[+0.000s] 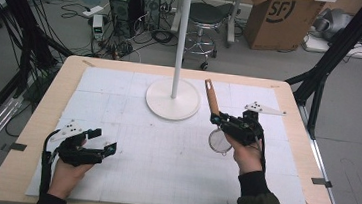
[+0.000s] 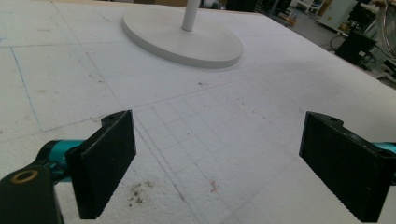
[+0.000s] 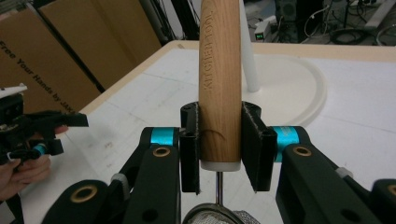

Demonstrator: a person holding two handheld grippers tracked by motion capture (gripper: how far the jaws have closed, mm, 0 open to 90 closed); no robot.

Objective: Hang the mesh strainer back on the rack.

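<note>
Lower left of the high view: left gripper (image 1: 107,144) rests low over the white foam-covered tabletop (image 1: 127,172), jaws spread wide, nothing between them; the left gripper view confirms bare gridded foam in the gap.

Right of centre in the high view: right gripper (image 1: 216,119) has its jaws closed on the small round wire-mesh strainer with a light wooden handle (image 1: 213,100). In the right gripper view the jaws pinch the handle (image 3: 219,84) at its lower end, just above the white collar and metal stem; mesh bowl (image 1: 220,141) hangs below toward the person, handle pointing up and away.

Farther back, upper centre: white pole stand with a round flat base (image 1: 161,105) and hooks at top, just beside the handle tip.

Risks, judged: the grip sits on a smooth round handle near one end, so the strainer may pivot or slip in the jaws if swung. Handle tip is near the pole; a careless lift could knock the stand. Left gripper is well apart, too far to steady anything.
</note>
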